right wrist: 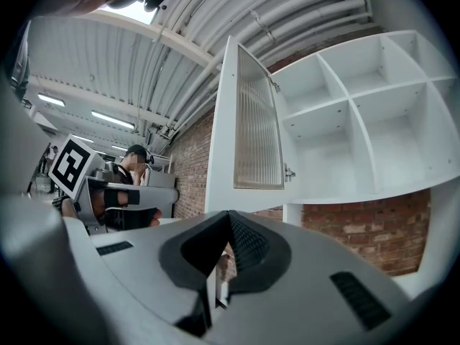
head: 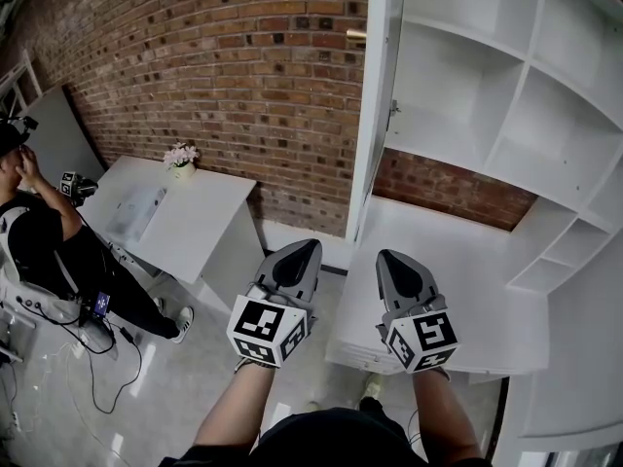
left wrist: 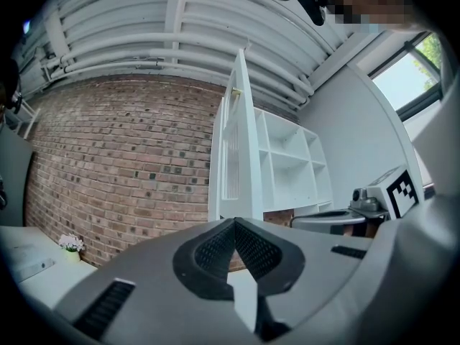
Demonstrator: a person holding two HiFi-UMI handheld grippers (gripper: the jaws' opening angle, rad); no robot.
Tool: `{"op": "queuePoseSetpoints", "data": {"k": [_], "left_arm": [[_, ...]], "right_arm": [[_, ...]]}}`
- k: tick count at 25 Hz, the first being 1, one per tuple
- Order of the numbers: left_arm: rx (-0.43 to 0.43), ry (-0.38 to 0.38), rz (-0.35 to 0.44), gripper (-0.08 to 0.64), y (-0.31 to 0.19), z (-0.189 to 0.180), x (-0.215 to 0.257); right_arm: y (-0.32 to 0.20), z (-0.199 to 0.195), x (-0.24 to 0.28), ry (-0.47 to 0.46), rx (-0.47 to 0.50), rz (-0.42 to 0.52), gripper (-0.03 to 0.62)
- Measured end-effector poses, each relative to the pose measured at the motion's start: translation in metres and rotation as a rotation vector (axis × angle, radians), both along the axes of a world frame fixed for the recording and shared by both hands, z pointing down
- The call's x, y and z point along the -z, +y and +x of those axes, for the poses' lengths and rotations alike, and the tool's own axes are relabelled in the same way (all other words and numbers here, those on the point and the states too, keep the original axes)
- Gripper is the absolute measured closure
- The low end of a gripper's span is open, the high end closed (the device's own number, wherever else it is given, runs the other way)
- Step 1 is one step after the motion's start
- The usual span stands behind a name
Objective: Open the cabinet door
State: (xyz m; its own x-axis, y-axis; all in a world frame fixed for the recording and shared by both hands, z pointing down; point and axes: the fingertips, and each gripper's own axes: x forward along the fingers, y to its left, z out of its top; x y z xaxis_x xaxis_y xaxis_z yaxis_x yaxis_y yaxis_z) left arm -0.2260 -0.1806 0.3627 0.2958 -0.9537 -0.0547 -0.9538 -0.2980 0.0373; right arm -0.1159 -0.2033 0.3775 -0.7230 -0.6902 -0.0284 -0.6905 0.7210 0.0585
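Jaws: left gripper [head: 312, 244] and right gripper [head: 382, 254] are each pressed together at the tips, with nothing held.
Jaw build: smooth grey shells, black ribbed pads [left wrist: 215, 249].
Cabinet door [right wrist: 251, 113]: tall white frame round a ribbed glass panel, swung wide out from the left edge of the cabinet [head: 467, 105].
Door to jaws: up ahead, apart from both.
Cabinet: white square shelves against a brick wall [head: 224, 66].

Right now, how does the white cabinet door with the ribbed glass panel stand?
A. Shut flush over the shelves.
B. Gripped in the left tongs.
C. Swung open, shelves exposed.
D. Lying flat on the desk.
C: the white cabinet door with the ribbed glass panel stands swung out from the white shelf unit, whose compartments show.
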Motion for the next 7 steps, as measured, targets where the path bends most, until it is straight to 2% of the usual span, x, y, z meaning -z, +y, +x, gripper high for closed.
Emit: {"op": "queuePoseSetpoints", "data": {"k": [7], "left_arm": [[-0.003, -0.007, 0.004, 0.554, 0.0025, 0.0038, 0.0038]], "right_arm": [[0.0046, -0.0008, 0.0039, 0.0, 0.007, 0.005, 0.588]]}}
